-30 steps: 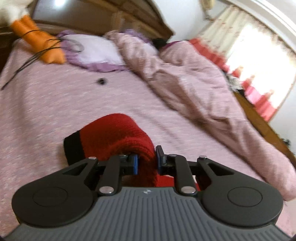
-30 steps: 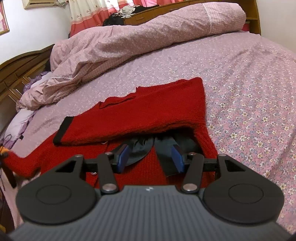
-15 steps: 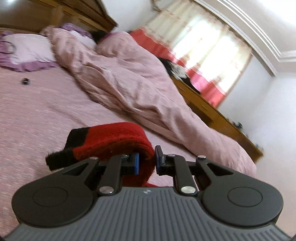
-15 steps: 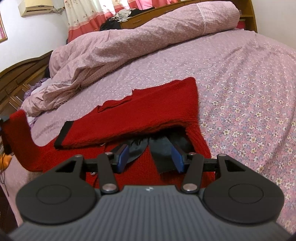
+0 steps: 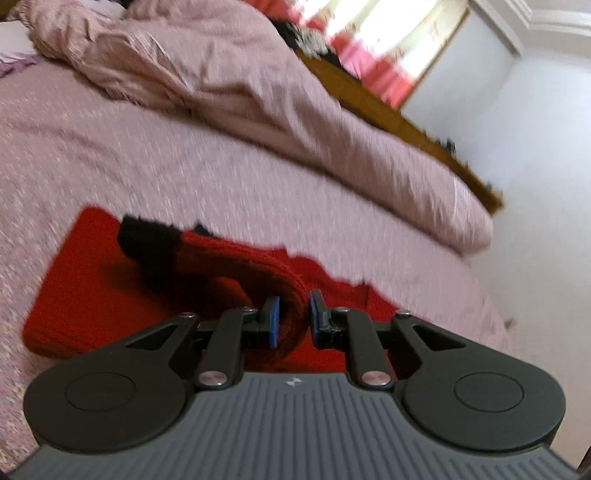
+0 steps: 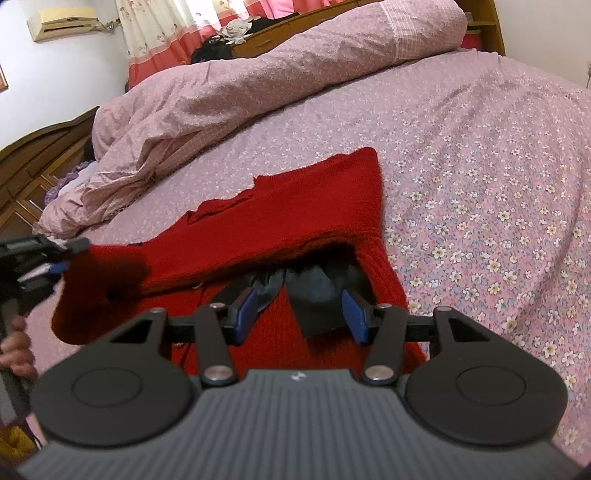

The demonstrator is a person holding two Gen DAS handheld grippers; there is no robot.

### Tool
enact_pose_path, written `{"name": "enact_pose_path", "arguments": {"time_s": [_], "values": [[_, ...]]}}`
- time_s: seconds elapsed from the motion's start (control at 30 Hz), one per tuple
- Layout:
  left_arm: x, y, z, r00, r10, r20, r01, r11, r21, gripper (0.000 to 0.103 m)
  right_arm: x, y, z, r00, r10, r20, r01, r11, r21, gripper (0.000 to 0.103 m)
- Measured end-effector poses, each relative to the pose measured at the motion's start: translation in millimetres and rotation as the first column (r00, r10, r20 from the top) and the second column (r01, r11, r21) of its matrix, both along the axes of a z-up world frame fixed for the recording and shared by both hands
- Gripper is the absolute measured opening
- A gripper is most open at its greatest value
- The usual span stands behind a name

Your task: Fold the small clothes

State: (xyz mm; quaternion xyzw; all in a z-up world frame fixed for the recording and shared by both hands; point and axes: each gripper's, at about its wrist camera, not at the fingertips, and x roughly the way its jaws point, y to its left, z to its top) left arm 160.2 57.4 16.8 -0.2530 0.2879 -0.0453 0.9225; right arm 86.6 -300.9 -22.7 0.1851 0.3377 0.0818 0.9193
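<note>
A small red knitted sweater (image 6: 295,210) lies on the flowered bedsheet, one sleeve folded across its body and a dark lining (image 6: 314,291) showing at the hem. My left gripper (image 5: 292,314) is shut on the other red sleeve (image 5: 258,269), whose black cuff (image 5: 147,240) hangs ahead of it, above the sweater body (image 5: 88,280). In the right wrist view the left gripper (image 6: 61,258) holds that sleeve (image 6: 107,277) raised at the left. My right gripper (image 6: 299,314) is open and empty just over the sweater's hem.
A crumpled pink duvet (image 6: 258,81) lies along the far side of the bed (image 6: 498,184). A wooden headboard (image 6: 33,162) stands at the left. A wooden ledge with clothes (image 6: 236,33) and curtains runs behind the duvet.
My left gripper has carried the sleeve up and over toward the sweater body, and its view has swung right. My right gripper has stayed open over the hem.
</note>
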Motion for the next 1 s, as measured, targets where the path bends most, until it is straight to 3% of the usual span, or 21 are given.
{"name": "enact_pose_path", "arguments": {"time_s": [0.27, 0.37, 0.43, 0.53, 0.73, 1.0], "values": [[4, -6, -19, 0.993, -0.07, -0.093, 0.074, 0.996, 0.049, 0.023, 2, 5, -1, 1.0, 0.013, -0.012, -0.013, 1.0, -0.003, 0.053], [-4, -3, -23, 0.987, -0.082, -0.139, 0.093, 0.993, 0.073, 0.036, 3, 11, -1, 0.999, 0.028, -0.014, -0.028, 1.0, -0.01, 0.053], [-8, -3, -22, 0.984, -0.076, -0.16, 0.092, 0.991, 0.097, 0.057, 5, 16, 1, 0.999, 0.044, -0.012, -0.044, 0.999, -0.019, 0.053], [-19, -1, -21, 0.983, -0.066, -0.171, 0.092, 0.985, 0.149, 0.07, 8, 25, 4, 0.998, 0.068, -0.008, -0.068, 0.997, -0.029, 0.053], [-45, 10, -17, 0.983, -0.046, -0.178, 0.084, 0.974, 0.211, 0.08, 19, 57, 8, 0.987, 0.158, -0.009, -0.158, 0.986, -0.046, 0.053], [-69, 38, -21, 0.971, 0.087, -0.222, -0.018, 0.956, 0.294, 0.084, 34, 114, 16, 0.956, 0.293, 0.002, -0.292, 0.954, -0.067, 0.054]]}}
